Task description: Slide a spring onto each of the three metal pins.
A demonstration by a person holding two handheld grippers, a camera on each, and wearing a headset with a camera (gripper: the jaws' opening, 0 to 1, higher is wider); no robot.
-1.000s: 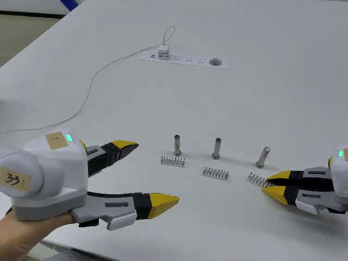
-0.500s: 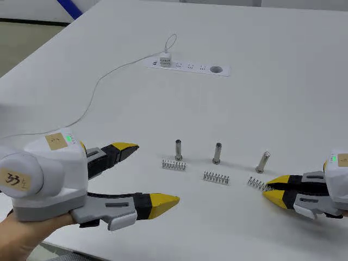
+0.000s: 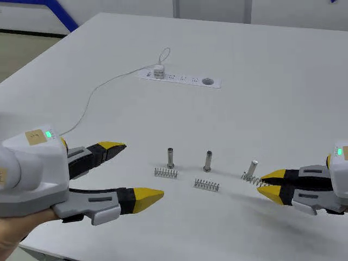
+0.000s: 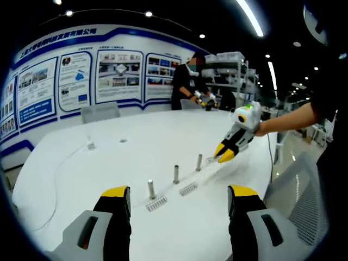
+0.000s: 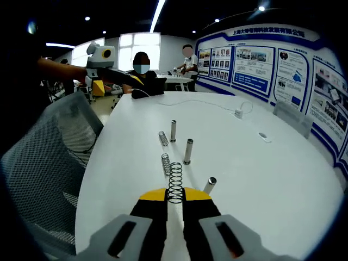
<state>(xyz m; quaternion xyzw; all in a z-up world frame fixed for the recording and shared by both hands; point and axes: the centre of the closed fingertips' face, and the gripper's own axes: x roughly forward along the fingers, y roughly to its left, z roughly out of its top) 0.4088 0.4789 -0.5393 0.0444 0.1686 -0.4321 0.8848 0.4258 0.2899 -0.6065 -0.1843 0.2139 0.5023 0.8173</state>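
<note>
**Entry: spring-and-pin set on white table (image 3: 272,81), early stage.**

**Pins.** The left pin (image 3: 170,157) and middle pin (image 3: 207,161) stand upright in a row across the near centre. The right pin (image 3: 253,168) closes the row and appears to lean. All three shafts are bare, with no spring seated.

**Springs.**
- The left spring (image 3: 166,173) lies flat just on the near side of the left pin, untouched.
- The middle spring (image 3: 207,185) lies flat just on the near side of the middle pin, untouched.
- The right spring (image 5: 175,182) is pinched by one end. Its free end reaches close beside the right pin's base. Whether it rests on the table or is lifted cannot be told.

**Right gripper (image 3: 265,184).** Its jaws are clenched on the right spring's end, at the near right, with the tips near the right pin.

**Left gripper (image 3: 141,169).** Its jaws are spread wide and grasp nothing. It sits at the near left, apart from the left pin and left spring.

**Other.** A power strip (image 3: 179,78) with a white cable (image 3: 103,87) lies at the far centre, well apart from the pins.

**Progress, as judged.** None of the three pins is done. The first spring is grasped but not yet threaded. What is left is to bring its open end over the right pin's top and slide it down, then do the same for the middle and left pairs.
</note>
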